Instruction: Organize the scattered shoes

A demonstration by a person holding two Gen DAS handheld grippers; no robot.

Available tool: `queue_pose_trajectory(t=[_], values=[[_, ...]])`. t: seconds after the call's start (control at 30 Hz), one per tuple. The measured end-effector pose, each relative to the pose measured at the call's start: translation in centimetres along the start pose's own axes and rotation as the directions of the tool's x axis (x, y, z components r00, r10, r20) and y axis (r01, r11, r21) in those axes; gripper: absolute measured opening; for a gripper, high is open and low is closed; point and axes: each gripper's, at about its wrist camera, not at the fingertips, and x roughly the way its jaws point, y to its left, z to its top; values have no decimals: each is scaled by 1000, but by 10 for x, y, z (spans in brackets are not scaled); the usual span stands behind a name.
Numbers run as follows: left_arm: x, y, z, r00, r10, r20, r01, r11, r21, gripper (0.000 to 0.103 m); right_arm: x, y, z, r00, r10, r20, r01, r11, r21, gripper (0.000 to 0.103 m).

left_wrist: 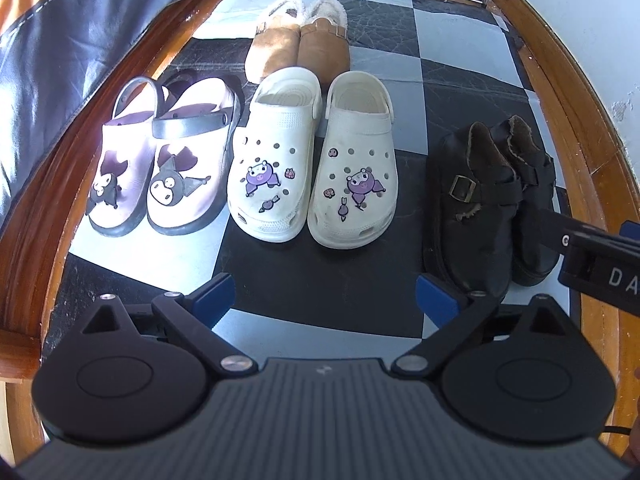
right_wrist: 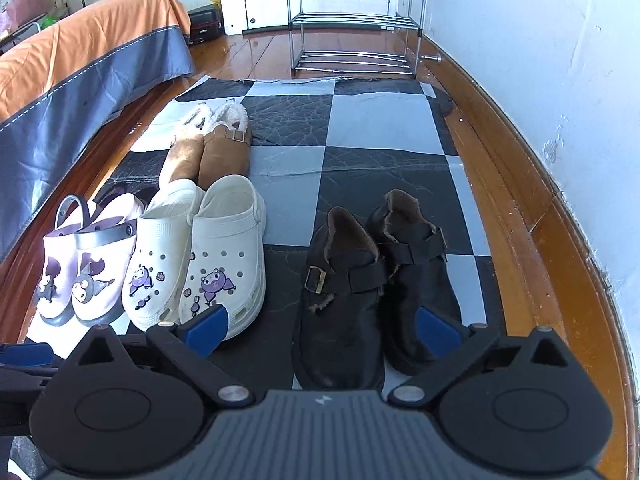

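Note:
Three pairs stand in a row on a black-and-white checked mat (left_wrist: 440, 80): lilac clogs (left_wrist: 160, 176) with cartoon faces at the left, white clogs (left_wrist: 312, 176) with purple charms in the middle, and black buckle shoes (left_wrist: 488, 208) at the right. Tan fur-lined slippers (left_wrist: 300, 48) stand paired behind the white clogs. My left gripper (left_wrist: 326, 300) hangs open in front of the white clogs with nothing between its fingers. My right gripper (right_wrist: 322, 330) is open just above the toes of the black buckle shoes (right_wrist: 372, 280), and its pads are not pressing on them.
A bed with an orange and grey cover (right_wrist: 80, 64) runs along the left of the mat. An empty metal shoe rack (right_wrist: 352, 40) stands at the far end, against the white wall (right_wrist: 540, 80). Wooden floor (right_wrist: 520, 208) borders the mat on the right.

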Motion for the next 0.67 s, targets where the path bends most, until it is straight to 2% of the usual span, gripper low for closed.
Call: queue_pose_trajectory(t=[0.67], values=[[-4, -3, -1, 1000, 1, 5, -1, 1000, 25, 99, 3, 6, -4, 1000, -11, -22, 11, 1000, -18, 101]])
